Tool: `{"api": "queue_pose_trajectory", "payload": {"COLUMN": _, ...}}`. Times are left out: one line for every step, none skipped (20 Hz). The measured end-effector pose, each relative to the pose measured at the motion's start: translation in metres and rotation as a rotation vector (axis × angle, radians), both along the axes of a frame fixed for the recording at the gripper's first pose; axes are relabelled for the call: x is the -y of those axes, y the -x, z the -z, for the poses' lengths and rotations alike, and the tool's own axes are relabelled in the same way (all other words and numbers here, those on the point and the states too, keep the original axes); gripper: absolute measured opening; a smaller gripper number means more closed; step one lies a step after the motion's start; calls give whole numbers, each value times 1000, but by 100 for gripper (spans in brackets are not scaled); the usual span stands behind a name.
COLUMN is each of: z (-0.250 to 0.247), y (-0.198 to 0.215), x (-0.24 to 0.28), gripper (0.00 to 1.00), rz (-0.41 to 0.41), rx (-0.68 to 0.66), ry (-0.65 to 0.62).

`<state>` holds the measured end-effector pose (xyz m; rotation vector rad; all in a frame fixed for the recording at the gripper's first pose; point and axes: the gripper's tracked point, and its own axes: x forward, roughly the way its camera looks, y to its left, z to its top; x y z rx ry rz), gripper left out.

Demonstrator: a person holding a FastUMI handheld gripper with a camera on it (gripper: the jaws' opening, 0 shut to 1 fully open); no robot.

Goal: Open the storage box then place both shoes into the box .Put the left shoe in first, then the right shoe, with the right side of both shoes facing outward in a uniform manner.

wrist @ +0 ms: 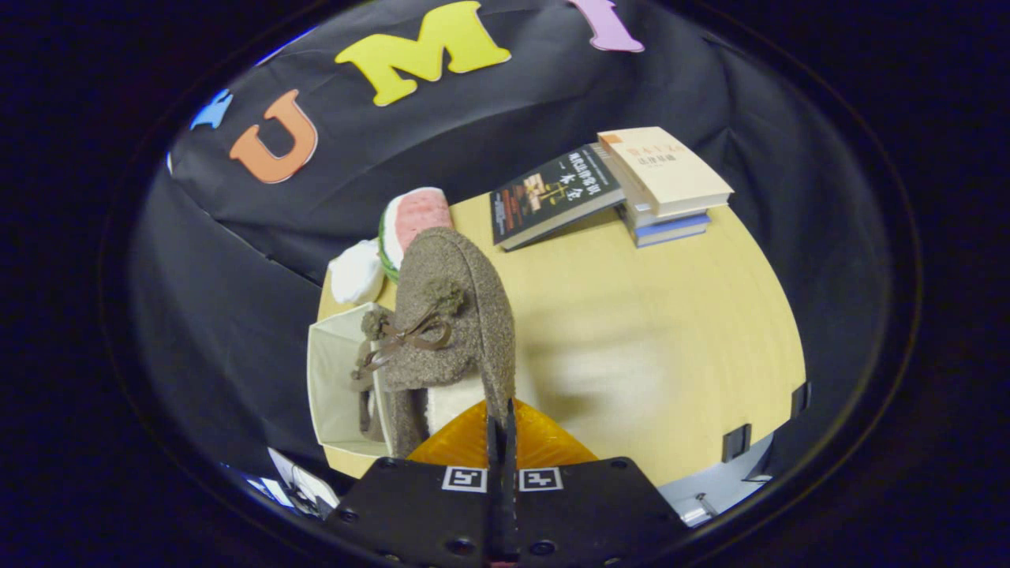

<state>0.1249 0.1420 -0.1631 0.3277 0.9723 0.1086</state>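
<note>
1. We are pinching the shoe [450, 315] by its heel rim: the gripper [500, 418] is closed on it, both fingers pressing on the rim, toe hanging away from us.
2. We are carrying this second shoe just beside the box [335, 386], so we judge it is the right one going in.
3. To do it well, we are thinking: keep the grip firm, swing over the opening, lower it alongside the first, same side out.
4. The box is sitting open at the table [647, 339] edge; another brown shoe [364, 379] is already lying in it, partly hidden.
5. Beyond, a watermelon toy [414, 217] and a white thing [355, 272] are resting; books [607, 185] are stacked farthest back.
</note>
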Motion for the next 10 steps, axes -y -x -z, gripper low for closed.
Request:
{"api": "queue_pose_trajectory", "payload": {"z": -4, "y": 0, "x": -23, "gripper": 0, "rz": -11, "rx": 6, "ry": -6}}
{"api": "queue_pose_trajectory", "payload": {"z": -4, "y": 1, "x": -43, "gripper": 0, "rz": -18, "rx": 5, "ry": -9}}
{"api": "queue_pose_trajectory", "payload": {"z": -6, "y": 3, "x": -63, "gripper": 0, "rz": -32, "rx": 1, "ry": -5}}
{"api": "queue_pose_trajectory", "payload": {"z": -6, "y": 5, "x": -82, "gripper": 0, "rz": -52, "rx": -4, "ry": 7}}
{"api": "queue_pose_trajectory", "payload": {"z": -7, "y": 7, "x": -100, "gripper": 0, "rz": -67, "rx": -8, "ry": 18}}
{"api": "queue_pose_trajectory", "payload": {"z": -7, "y": 9, "x": -118, "gripper": 0, "rz": -81, "rx": -12, "ry": 24}}
{"api": "queue_pose_trajectory", "payload": {"z": -8, "y": 9, "x": -135, "gripper": 0, "rz": -96, "rx": -11, "ry": 31}}
{"api": "queue_pose_trajectory", "payload": {"z": -8, "y": 9, "x": -150, "gripper": 0, "rz": -107, "rx": -10, "ry": 35}}
{"api": "queue_pose_trajectory", "payload": {"z": -6, "y": 9, "x": -164, "gripper": 0, "rz": -110, "rx": -16, "ry": 37}}
{"api": "queue_pose_trajectory", "payload": {"z": -3, "y": 10, "x": -175, "gripper": 0, "rz": -106, "rx": -25, "ry": 34}}
